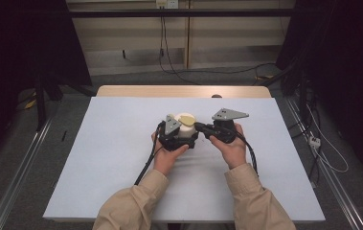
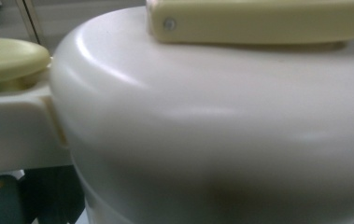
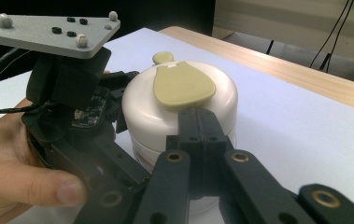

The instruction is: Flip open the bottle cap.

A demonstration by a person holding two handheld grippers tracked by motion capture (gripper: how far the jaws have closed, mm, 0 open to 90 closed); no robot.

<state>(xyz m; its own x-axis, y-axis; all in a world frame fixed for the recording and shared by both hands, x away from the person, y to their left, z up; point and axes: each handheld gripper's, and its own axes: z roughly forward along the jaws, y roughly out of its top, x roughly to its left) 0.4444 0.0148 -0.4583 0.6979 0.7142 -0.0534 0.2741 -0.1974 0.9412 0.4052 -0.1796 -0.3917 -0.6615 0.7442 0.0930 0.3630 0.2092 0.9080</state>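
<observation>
- A round cream-white lidded container [image 1: 187,128] is stood near the middle of the white table cover [image 1: 112,158], between the two grippers; its inside is hidden by the closed lid
- A flat pale-yellow, teardrop-shaped handle [image 3: 182,85] is laid on top of the lid, and a small pale-yellow round tab [image 3: 162,57] is seen at the container's far edge in the right gripper view
- The left gripper [image 1: 175,139] is held against the container's left side, with the person's left hand [image 1: 168,155] wrapped under it; in its own view the container's wall [image 2: 212,130] is pressed up close and the jaws are not shown, so whether they are spread or closed cannot be told
- The right gripper [image 3: 198,128] is held at the container's near side by the right hand [image 1: 232,146]; its jaws are pressed together, with their tips lying against the lid just below the yellow handle
- The wooden table edge [image 1: 184,91] is left bare beyond the cover
</observation>
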